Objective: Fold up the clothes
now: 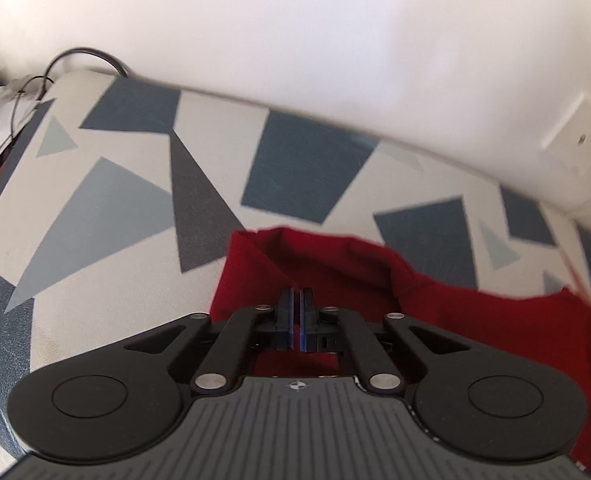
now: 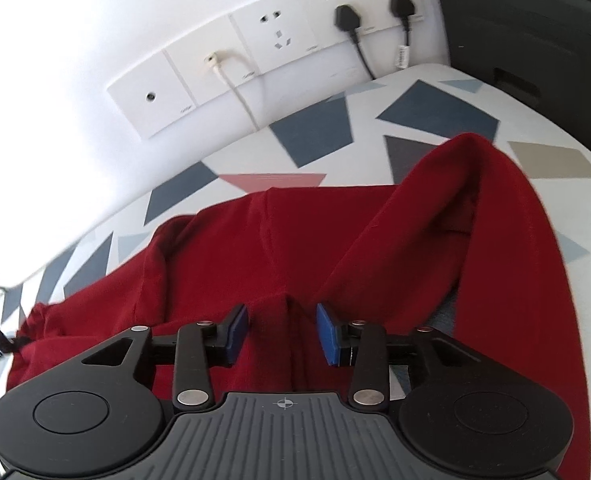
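A dark red garment [image 1: 375,272] lies rumpled on a table cover [image 1: 135,160] printed with grey and blue shapes. My left gripper [image 1: 299,294] is shut, its blue pads pinched on a raised crease of the red fabric near the garment's left edge. In the right wrist view the same garment [image 2: 235,248] spreads across the cover [image 2: 315,132], with one part humped up at the right. My right gripper [image 2: 282,314] hangs just above it, jaws apart. A ridge of red fabric runs between its blue pads [image 2: 327,332] without touching them.
A white wall stands close behind the table, with a row of sockets [image 2: 279,40] and two black plugs [image 2: 347,20] with cables. A black box [image 2: 515,32] stands at the far right. A black cable [image 1: 83,54] loops at the table's far left corner.
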Tool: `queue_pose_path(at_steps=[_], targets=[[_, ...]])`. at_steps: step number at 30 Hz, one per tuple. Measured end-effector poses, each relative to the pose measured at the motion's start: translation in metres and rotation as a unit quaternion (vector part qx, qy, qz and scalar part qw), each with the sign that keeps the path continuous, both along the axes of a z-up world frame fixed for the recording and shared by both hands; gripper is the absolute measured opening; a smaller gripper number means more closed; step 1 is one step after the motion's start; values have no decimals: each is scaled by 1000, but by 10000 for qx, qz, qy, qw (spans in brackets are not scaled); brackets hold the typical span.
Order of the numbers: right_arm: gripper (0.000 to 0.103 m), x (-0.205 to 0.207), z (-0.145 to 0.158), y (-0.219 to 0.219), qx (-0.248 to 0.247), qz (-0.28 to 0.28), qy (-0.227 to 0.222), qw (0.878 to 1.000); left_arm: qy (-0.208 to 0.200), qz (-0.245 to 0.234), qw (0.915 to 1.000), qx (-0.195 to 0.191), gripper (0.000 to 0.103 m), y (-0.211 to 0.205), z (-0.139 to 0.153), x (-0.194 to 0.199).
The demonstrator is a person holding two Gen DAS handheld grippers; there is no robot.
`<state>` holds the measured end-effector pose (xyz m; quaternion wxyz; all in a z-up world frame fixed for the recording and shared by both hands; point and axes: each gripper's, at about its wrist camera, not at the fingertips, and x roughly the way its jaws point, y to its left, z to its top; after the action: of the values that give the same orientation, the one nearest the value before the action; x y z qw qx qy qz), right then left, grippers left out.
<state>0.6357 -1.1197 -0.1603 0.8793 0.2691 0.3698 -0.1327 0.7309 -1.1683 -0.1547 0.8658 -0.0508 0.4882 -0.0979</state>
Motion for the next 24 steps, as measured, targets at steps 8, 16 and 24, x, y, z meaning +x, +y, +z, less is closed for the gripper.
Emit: queue_pose_path(at_steps=[8,16,24], targets=[[4,6,36,11,-618,82,-757,9952,-685,281,9964,-407,3,19,31,-8],[20,37,19,-6,-773,-315,-336,9959,-355,569,9973,-314,26,36,10,19],[27,-11,13,-12,19,151,-352,9993,-460,-540,9957,-592,63,83,35,-20]])
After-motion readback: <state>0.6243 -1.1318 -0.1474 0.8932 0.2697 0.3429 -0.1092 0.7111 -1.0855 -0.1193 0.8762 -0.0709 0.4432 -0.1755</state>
